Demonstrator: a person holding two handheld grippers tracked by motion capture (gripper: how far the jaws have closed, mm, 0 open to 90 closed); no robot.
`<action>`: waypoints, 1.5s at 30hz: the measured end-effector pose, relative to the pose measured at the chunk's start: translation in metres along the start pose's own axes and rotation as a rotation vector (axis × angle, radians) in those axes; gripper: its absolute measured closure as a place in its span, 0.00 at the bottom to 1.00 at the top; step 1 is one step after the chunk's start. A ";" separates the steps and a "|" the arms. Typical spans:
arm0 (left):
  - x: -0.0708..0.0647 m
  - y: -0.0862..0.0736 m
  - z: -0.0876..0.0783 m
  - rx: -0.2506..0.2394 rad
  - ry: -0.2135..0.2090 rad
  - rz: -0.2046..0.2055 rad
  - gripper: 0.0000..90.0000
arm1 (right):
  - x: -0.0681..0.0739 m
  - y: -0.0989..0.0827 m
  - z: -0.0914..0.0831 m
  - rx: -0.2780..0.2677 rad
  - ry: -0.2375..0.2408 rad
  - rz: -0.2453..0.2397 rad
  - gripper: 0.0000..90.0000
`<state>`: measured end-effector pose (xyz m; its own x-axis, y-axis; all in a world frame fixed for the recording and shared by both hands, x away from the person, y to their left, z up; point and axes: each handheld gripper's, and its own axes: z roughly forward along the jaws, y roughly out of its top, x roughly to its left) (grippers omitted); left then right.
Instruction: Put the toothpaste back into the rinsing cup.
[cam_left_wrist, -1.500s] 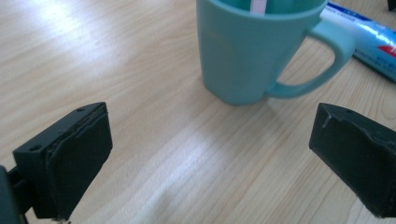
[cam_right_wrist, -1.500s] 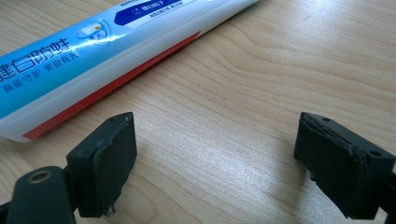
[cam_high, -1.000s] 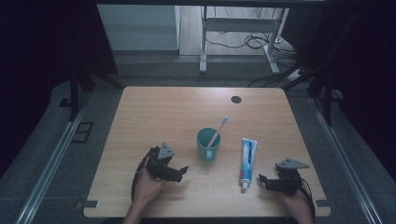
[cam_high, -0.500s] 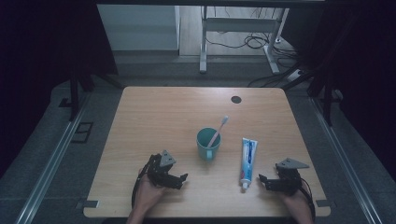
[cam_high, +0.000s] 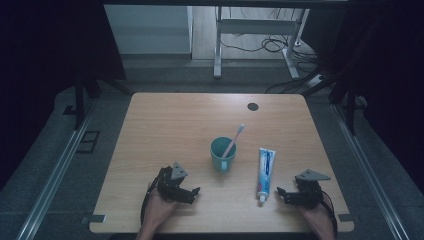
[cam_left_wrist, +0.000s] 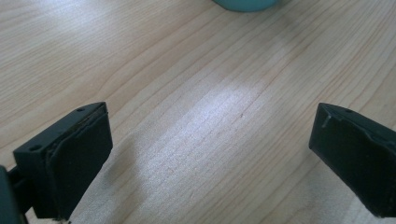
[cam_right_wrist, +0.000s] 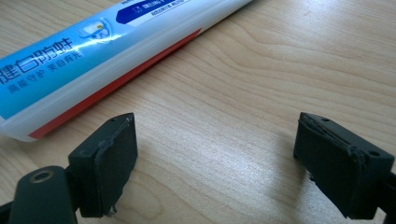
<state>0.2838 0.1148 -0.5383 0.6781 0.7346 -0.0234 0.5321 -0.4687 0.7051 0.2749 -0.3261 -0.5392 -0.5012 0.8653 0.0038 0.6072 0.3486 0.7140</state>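
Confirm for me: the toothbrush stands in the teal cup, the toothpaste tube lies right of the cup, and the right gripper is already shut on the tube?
Not quite. The right gripper is open beside the toothpaste tube, holding nothing, as the right gripper view shows.

On the table (cam_high: 165, 125), the cup (cam_high: 220, 154) sat just below the frame's centre with the toothbrush (cam_high: 234, 140) standing in it, leaning to the upper right. The toothpaste tube (cam_high: 265, 167) lay right of the cup. My left gripper (cam_high: 187, 194) rested lower left of the cup, my right gripper (cam_high: 284, 195) lower right of the tube's cap end.
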 end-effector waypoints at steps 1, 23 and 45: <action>0.000 0.000 0.001 0.002 -0.002 0.000 0.00 | 0.000 0.000 0.000 0.003 0.003 0.001 0.15; 0.002 -0.001 0.008 0.056 -0.001 -0.006 0.01 | -0.004 0.017 -0.014 0.004 0.128 0.096 0.34; 0.002 -0.001 0.008 0.054 0.005 -0.010 0.01 | 0.019 0.056 -0.016 -0.013 0.221 -0.011 0.93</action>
<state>0.2885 0.1129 -0.5448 0.6702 0.7417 -0.0267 0.5657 -0.4872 0.6653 0.2891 -0.2962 -0.4878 -0.6316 0.7611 0.1478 0.5935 0.3518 0.7239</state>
